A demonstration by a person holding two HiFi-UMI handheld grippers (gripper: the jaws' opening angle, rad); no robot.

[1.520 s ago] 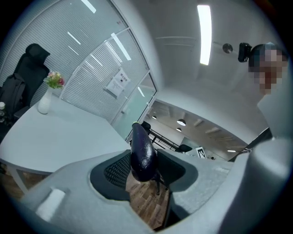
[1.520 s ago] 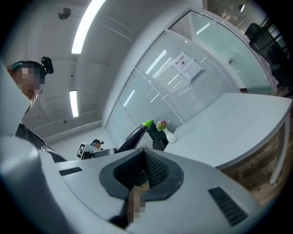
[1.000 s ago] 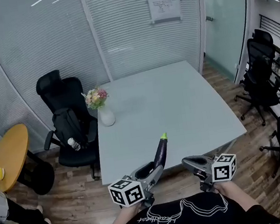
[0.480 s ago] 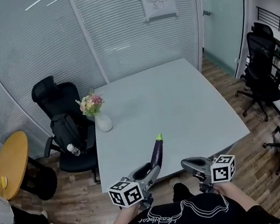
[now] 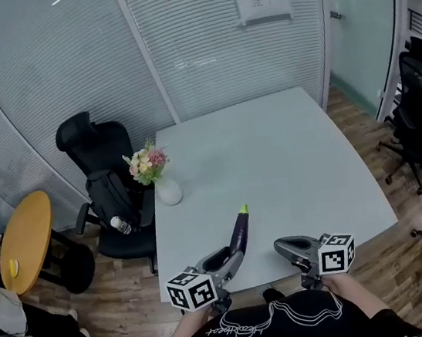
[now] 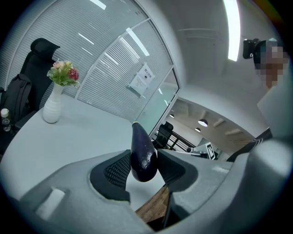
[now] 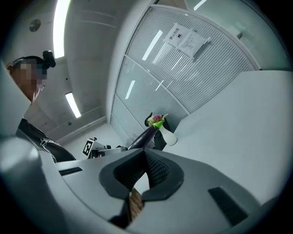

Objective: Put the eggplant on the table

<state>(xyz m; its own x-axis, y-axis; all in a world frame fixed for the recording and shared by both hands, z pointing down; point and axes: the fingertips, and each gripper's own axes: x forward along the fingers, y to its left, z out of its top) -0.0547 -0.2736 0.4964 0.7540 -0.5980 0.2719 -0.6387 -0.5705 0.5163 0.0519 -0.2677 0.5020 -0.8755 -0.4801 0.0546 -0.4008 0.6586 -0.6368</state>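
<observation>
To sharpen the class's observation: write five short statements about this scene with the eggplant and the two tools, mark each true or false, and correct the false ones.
1. The left tool grips the eggplant. True.
2. The eggplant lies on the table. False: it is held in the left tool, clear of the tabletop.
3. The right tool holds something too. False: its jaws are shut with nothing between them.
4. A vase of flowers stands on the table near its left edge. True.
5. The chair next to that edge is yellow. False: the chair is black; the round table further left is yellow.
</observation>
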